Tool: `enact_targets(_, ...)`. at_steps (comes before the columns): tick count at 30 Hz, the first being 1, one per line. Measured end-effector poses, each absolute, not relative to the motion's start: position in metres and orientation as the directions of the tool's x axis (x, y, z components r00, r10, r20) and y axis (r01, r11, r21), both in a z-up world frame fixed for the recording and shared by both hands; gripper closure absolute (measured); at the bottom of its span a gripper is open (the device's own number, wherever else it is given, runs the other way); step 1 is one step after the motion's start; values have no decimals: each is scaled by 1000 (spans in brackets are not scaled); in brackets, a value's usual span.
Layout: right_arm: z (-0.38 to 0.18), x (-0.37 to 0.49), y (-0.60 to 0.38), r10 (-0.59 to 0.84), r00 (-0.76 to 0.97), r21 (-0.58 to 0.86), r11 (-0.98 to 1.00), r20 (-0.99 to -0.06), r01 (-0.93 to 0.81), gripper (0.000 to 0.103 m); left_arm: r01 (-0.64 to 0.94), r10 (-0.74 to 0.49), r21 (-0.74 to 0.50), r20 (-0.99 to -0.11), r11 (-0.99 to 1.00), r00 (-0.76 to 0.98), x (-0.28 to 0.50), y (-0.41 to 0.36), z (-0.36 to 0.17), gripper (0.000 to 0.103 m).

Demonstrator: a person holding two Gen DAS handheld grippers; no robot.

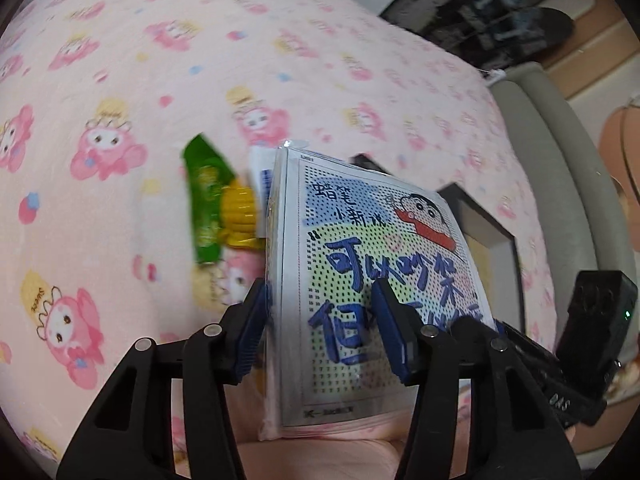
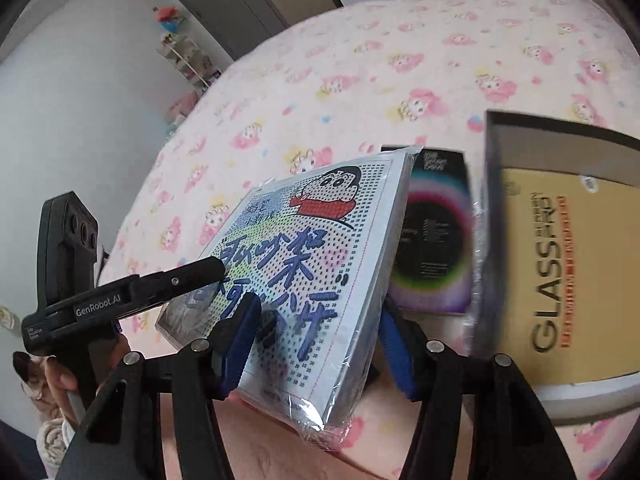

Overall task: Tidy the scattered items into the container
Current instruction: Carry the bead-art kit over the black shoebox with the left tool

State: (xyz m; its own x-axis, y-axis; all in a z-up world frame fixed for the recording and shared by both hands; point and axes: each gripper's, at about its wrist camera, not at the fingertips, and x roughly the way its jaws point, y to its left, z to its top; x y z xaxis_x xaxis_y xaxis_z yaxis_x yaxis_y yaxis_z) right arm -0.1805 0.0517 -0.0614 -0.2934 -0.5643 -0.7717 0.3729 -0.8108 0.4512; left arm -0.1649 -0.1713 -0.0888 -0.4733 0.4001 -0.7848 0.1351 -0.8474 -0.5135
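A plastic-wrapped cartoon bead-art kit (image 1: 372, 276) is held above the pink bed, tilted on edge. My left gripper (image 1: 324, 328) is shut on its lower part, blue pads on both faces. My right gripper (image 2: 316, 344) is shut on the same kit (image 2: 304, 264), with the left gripper's black finger (image 2: 176, 280) across it. The grey open box (image 2: 496, 168), holding a tan "GLASS" packet (image 2: 560, 276), sits at right; it also shows in the left wrist view (image 1: 492, 236). A green sachet (image 1: 206, 200), a yellow toy (image 1: 240, 214) and a white-blue packet (image 1: 262, 176) lie on the bed.
A black box with a rainbow ring (image 2: 434, 236) lies flat beside the grey box. The bed with the pink cartoon blanket (image 1: 120, 80) spreads left and beyond. A grey bed frame edge (image 1: 540, 128) runs at right. A white wall and shelves (image 2: 188, 60) stand beyond.
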Motion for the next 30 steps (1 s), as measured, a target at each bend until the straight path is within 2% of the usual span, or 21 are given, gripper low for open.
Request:
enact_targets(8,-16,-176,126,-547,-406,414,-831,-732,372,48,1,443,-508,-751,-861,-489,-181,-91,-41,50)
enact_targets(12,-13,-186,175,-510,-436,398,-858,-742,326,48,-46,461,-502,-749,-864,-477,-198,-35,-41,53)
enact_targets(18,-35,-204,245,-428,-456,372,-904,-780,212,48,-93,511,-516,-779,-852,-363,-234,40,-71,53)
enact_targets(24,-85,-221,288,-452,-410,452,-886,-792,102,48,-104,438,-428,-848,-898,-298,-246,84,-96,53)
enact_targets(30,-103,-226,302,-444,-373,453,-889,-815,66,48,-74,413,-408,-875,-910,-252,-250,102,-115,52)
